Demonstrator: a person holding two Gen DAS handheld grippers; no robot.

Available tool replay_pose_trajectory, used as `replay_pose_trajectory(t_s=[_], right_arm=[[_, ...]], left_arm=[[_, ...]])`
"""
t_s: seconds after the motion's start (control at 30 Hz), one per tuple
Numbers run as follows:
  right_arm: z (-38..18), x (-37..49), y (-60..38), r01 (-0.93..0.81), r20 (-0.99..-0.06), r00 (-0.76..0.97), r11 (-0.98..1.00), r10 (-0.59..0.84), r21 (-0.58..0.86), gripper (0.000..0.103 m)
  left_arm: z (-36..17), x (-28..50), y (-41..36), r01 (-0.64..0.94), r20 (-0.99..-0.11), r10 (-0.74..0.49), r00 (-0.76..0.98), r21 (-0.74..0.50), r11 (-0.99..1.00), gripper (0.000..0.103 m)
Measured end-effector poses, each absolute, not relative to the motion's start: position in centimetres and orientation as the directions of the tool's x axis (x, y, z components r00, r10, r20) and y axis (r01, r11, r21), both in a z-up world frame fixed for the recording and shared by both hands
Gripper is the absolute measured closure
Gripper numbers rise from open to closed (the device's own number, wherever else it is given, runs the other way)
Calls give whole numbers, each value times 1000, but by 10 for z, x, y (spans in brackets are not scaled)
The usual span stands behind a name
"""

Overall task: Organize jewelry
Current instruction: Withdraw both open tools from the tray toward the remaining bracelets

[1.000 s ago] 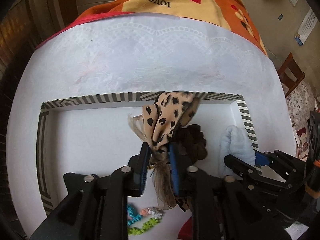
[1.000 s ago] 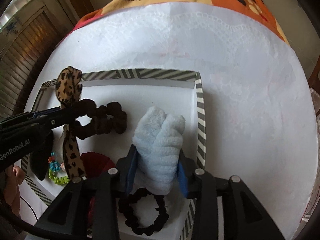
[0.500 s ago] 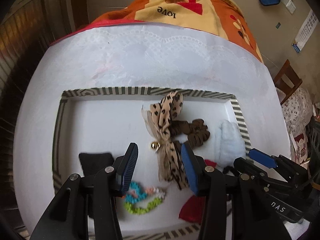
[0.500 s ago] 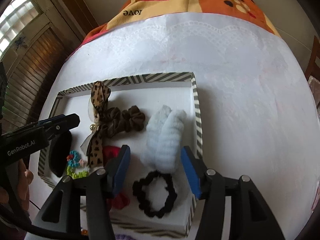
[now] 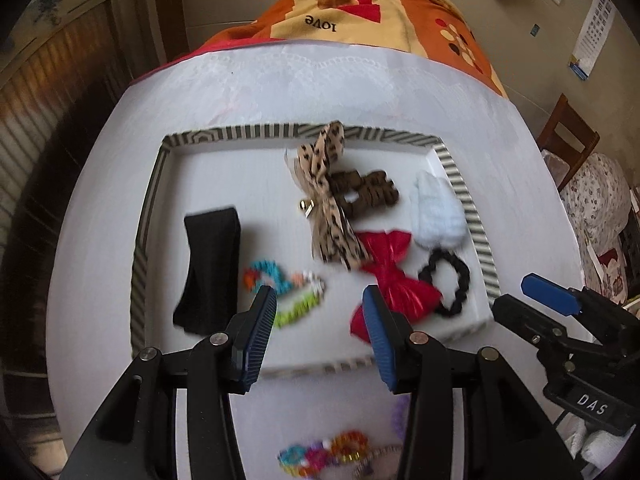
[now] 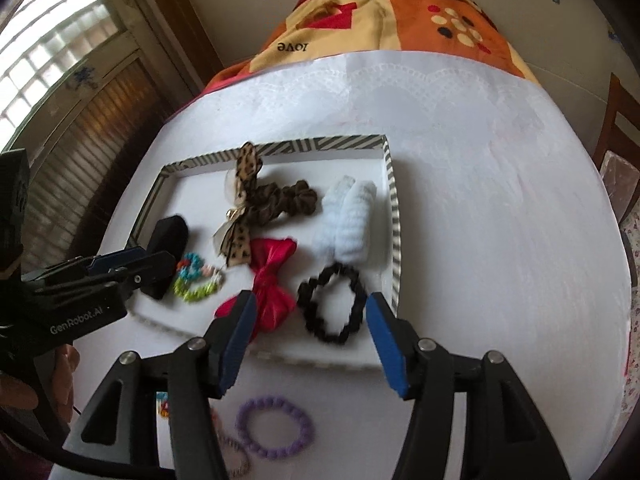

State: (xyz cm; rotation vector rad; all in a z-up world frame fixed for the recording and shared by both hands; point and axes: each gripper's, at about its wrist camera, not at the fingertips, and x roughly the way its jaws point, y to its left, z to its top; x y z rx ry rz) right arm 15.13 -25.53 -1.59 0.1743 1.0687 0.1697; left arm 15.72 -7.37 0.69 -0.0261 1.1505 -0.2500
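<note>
A: Hovering above the striped tray (image 5: 456, 178), left gripper (image 5: 320, 332) has its jaws spread wide, nothing between them.

B: Right gripper (image 6: 308, 340)?

A: Jaws opening, nothing gripped; the black scrunchie (image 6: 332, 304) shows through the gap but lies flat in the tray.

B: Tray contents?

A: Leopard bow (image 5: 326, 208) near the middle, its top leaning on the far rim. Brown scrunchie (image 5: 368, 194) just to its right, touching it. Light blue fluffy scrunchie (image 5: 438, 212) against the right wall. Red bow (image 5: 394, 276) below the leopard one, black scrunchie touching its right side. Black band (image 5: 210, 264) on the left part, colourful bead bracelets (image 5: 286, 292) just beside it.

B: Anything outside the tray?

A: Purple bead bracelet (image 6: 274, 426) on the white table (image 6: 500, 220), near edge, between the right gripper's arms. Multicolour bracelets (image 5: 324, 454) also on the table in the left view, blurred.

B: Background?

A: Orange "love" blanket (image 6: 400, 12) past the white cover. A hand (image 6: 16, 384) shows at the left edge of the right view.
</note>
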Motion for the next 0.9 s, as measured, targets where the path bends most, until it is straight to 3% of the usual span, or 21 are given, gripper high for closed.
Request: replay_pose_trajectory(t_s=[0.9], right_arm=[[-9,1,-272,-46,-863,463,977,204,207,39]], left_arm=[[7,7,-73,104,-910,-195,367,-168,980,67]])
